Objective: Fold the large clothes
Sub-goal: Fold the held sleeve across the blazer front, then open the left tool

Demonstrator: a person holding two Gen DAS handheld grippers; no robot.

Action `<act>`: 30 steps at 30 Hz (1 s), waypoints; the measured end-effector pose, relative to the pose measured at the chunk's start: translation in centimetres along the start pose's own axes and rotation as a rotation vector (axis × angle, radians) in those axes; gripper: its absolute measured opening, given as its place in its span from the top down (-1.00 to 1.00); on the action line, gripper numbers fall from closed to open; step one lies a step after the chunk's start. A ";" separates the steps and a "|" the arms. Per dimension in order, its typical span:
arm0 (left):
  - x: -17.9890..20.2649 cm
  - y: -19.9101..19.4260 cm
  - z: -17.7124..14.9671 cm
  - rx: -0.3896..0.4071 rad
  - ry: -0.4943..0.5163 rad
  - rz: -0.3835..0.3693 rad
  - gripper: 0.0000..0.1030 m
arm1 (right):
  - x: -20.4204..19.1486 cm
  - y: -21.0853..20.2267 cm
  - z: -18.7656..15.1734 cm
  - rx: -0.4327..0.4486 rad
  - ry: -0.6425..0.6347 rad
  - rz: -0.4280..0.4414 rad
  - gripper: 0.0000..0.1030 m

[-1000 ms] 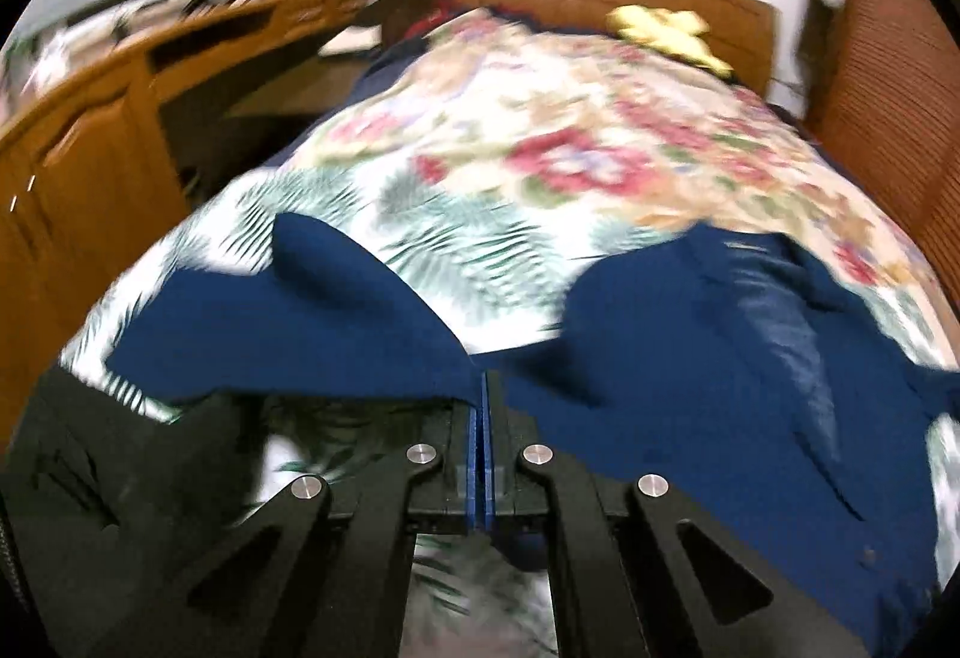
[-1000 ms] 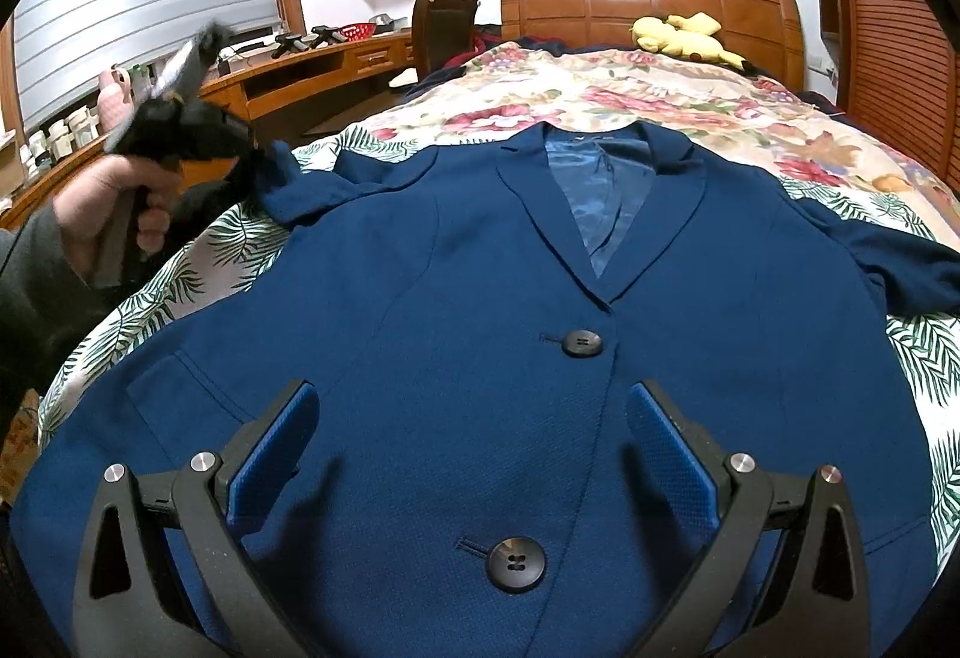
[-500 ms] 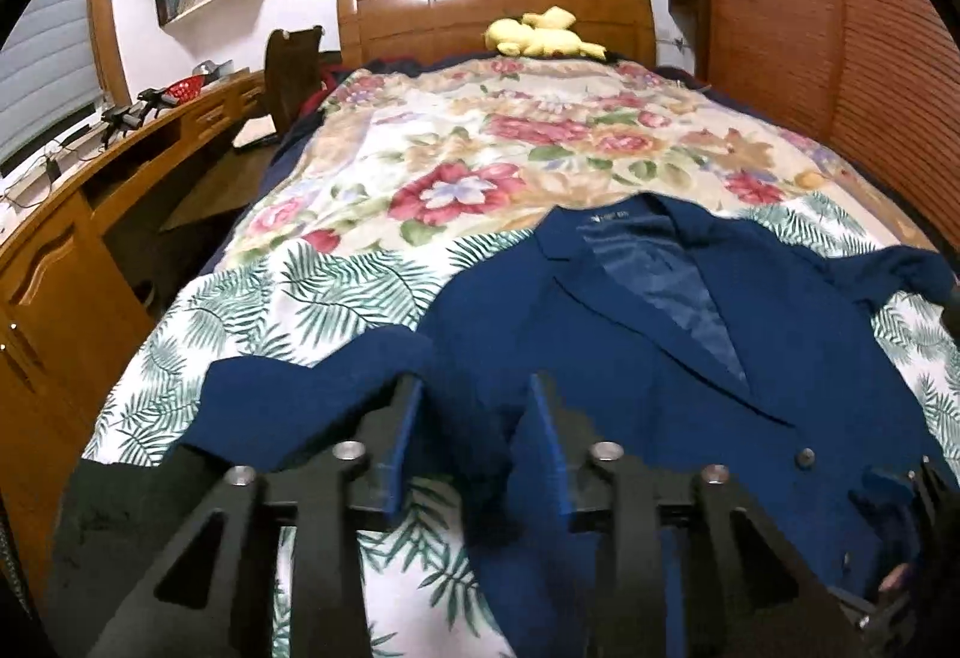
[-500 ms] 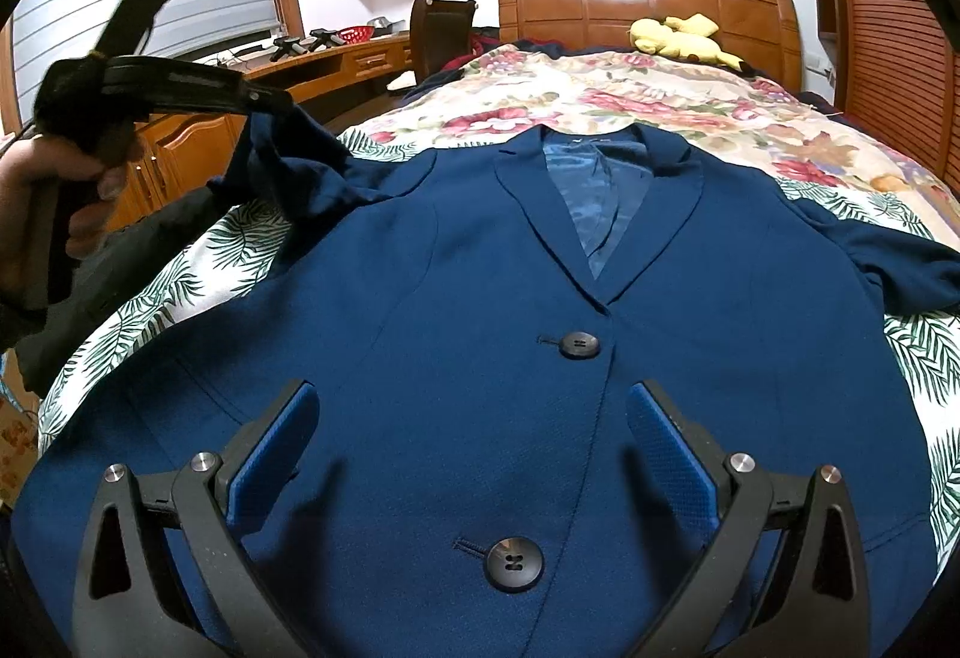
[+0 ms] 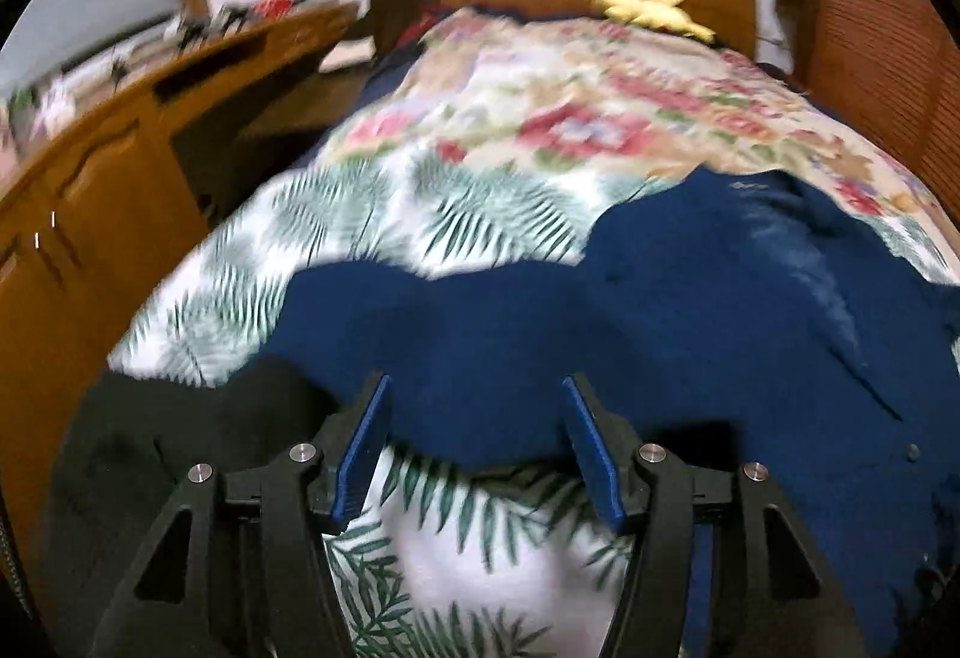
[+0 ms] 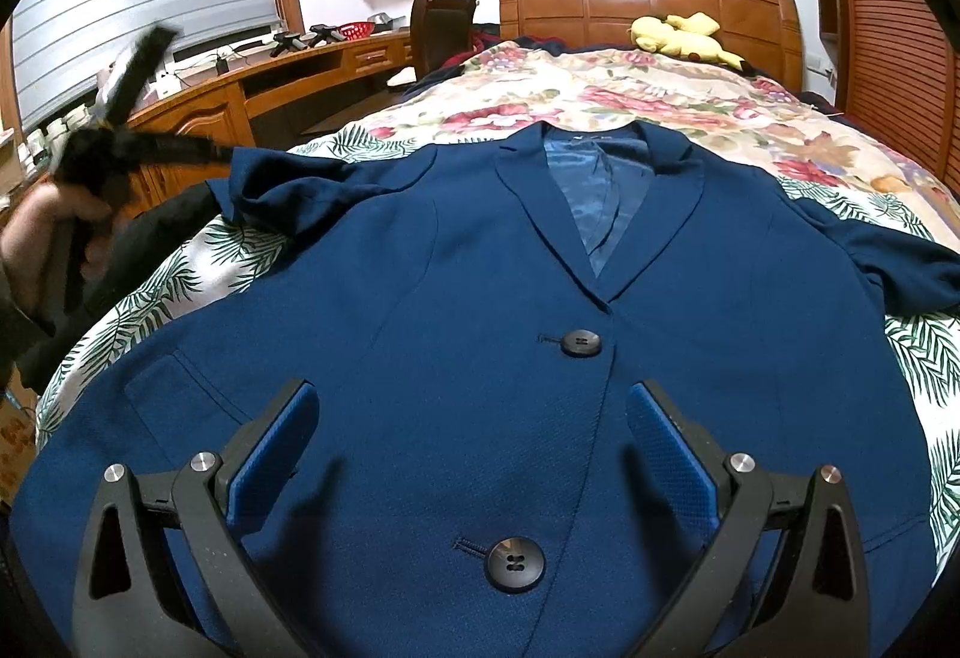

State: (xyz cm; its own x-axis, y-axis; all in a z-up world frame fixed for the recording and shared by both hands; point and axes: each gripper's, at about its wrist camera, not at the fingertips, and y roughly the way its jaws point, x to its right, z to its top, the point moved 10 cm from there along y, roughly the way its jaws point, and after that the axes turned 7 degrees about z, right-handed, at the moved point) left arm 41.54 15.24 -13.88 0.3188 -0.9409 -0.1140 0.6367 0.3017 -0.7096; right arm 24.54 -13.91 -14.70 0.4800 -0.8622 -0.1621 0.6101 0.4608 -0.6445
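Left gripper [image 5: 474, 442], jaws just opening, above unlabelled blue jacket [image 6: 480, 358].

Left wrist view motion-blurred; right wrist view sharp, evenly lit, fisheye-curved edges.

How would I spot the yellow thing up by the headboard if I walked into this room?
Start at the wooden headboard at the far end of the bed. Just below it, right of centre, a yellow plush toy lies on the floral bedspread. It is the only plain bright yellow thing there, well apart from the navy blazer spread nearer the camera.
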 end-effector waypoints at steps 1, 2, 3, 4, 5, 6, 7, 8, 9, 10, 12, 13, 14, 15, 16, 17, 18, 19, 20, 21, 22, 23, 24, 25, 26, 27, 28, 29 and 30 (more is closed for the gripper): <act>-0.4 0.8 -0.7 -0.020 -0.024 -0.001 -0.17 | 0.0 0.0 0.0 0.000 -0.001 0.000 -1.00; -0.4 1.3 -1.0 -0.030 -0.036 -0.006 -0.17 | 0.0 0.0 0.0 0.000 -0.001 0.000 -1.00; -0.6 1.8 -1.2 -0.039 -0.049 -0.016 -0.17 | 0.0 0.0 0.0 0.000 -0.001 0.000 -1.00; -0.6 2.2 -1.5 -0.044 -0.059 -0.020 -0.17 | 0.0 0.0 0.0 -0.001 -0.001 0.000 -1.00; -0.9 2.6 -1.3 -0.048 -0.061 -0.015 -0.17 | 0.0 0.0 0.0 -0.002 -0.002 0.001 -1.00; -1.2 3.0 -1.1 -0.050 -0.064 -0.009 -0.17 | 0.0 0.1 -0.1 -0.002 -0.002 0.000 -1.00; -1.4 3.3 -1.1 -0.052 -0.070 -0.002 -0.17 | 0.0 0.1 -0.1 -0.003 -0.002 0.000 -1.00; -1.7 3.9 -1.0 -0.060 -0.084 0.010 -0.17 | 0.0 0.1 -0.1 -0.002 -0.001 0.000 -1.00; -2.2 4.4 -0.8 -0.071 -0.099 0.018 -0.16 | 0.0 0.1 -0.1 -0.002 -0.001 0.000 -1.00; -2.4 5.1 -0.7 -0.082 -0.118 0.021 -0.16 | 0.0 0.1 -0.1 -0.003 -0.002 0.000 -1.00; -2.6 5.9 0.0 -0.085 -0.123 0.024 -0.11 | 0.0 0.1 -0.1 -0.002 -0.001 0.000 -1.00; -2.6 6.1 0.2 -0.076 -0.117 0.029 0.31 | 0.0 0.1 -0.1 -0.002 -0.001 0.000 -1.00; -2.5 6.5 0.3 -0.082 -0.107 0.041 0.73 | 0.0 0.1 -0.1 -0.002 -0.001 0.000 -1.00; -2.6 6.8 0.3 -0.092 -0.105 0.037 0.83 | 0.0 0.2 -0.1 -0.003 -0.002 0.001 -1.00; -2.4 7.1 0.3 -0.103 -0.107 0.029 0.89 | 0.0 0.1 -0.1 -0.003 -0.002 0.000 -1.00; -2.2 7.4 0.4 -0.109 -0.101 0.033 0.96 | 0.0 0.1 -0.1 -0.002 -0.002 0.000 -1.00; -2.7 7.4 0.5 -0.102 -0.091 0.037 0.97 | 0.0 0.1 -0.1 -0.002 -0.002 0.001 -1.00; -2.6 7.3 0.8 -0.092 -0.083 0.044 0.97 | 0.0 0.1 -0.1 -0.003 -0.002 0.000 -1.00; -2.7 6.9 0.9 -0.088 -0.080 0.045 0.97 | 0.0 0.1 -0.1 -0.002 -0.002 0.000 -1.00; -2.6 6.5 1.1 -0.082 -0.082 0.041 0.97 | 0.0 0.1 -0.1 -0.002 -0.002 0.000 -1.00; -2.6 5.9 1.4 -0.071 -0.083 0.041 0.98 | 0.0 0.1 -0.1 -0.002 -0.001 0.000 -1.00; -2.4 5.6 1.7 -0.060 -0.076 0.041 0.98 | 0.1 0.1 -0.1 0.000 0.000 0.000 -1.00; -2.3 5.3 2.0 -0.046 -0.070 0.042 0.98 | 0.0 0.1 -0.1 0.000 0.000 0.000 -1.00; -2.2 4.8 2.3 -0.029 -0.069 0.044 0.98 | 0.0 0.1 -0.1 0.002 0.000 0.002 -1.00; -1.9 4.1 2.7 -0.010 -0.064 0.037 0.98 | 0.0 0.1 -0.1 0.004 0.001 0.002 -1.00; -1.5 3.2 3.0 0.010 -0.056 0.027 0.98 | 0.1 0.2 0.0 0.005 0.002 0.002 -1.00; -1.0 2.3 3.4 0.030 -0.045 0.025 0.98 | 0.2 0.1 0.0 0.006 0.003 0.002 -1.00; -0.3 1.3 3.8 0.049 -0.034 0.015 0.98 | 0.2 0.2 0.0 0.006 0.005 0.003 -1.00; 0.6 0.2 4.2 0.066 -0.022 -0.004 0.98 | 0.3 0.1 0.0 0.005 0.008 0.006 -1.00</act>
State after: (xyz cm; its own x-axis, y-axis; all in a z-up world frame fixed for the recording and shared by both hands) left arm 44.83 15.37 -11.14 0.3309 -0.9388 -0.0958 0.6830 0.3083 -0.6622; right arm 24.74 -14.07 -14.83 0.4784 -0.8612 -0.1719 0.6108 0.4670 -0.6394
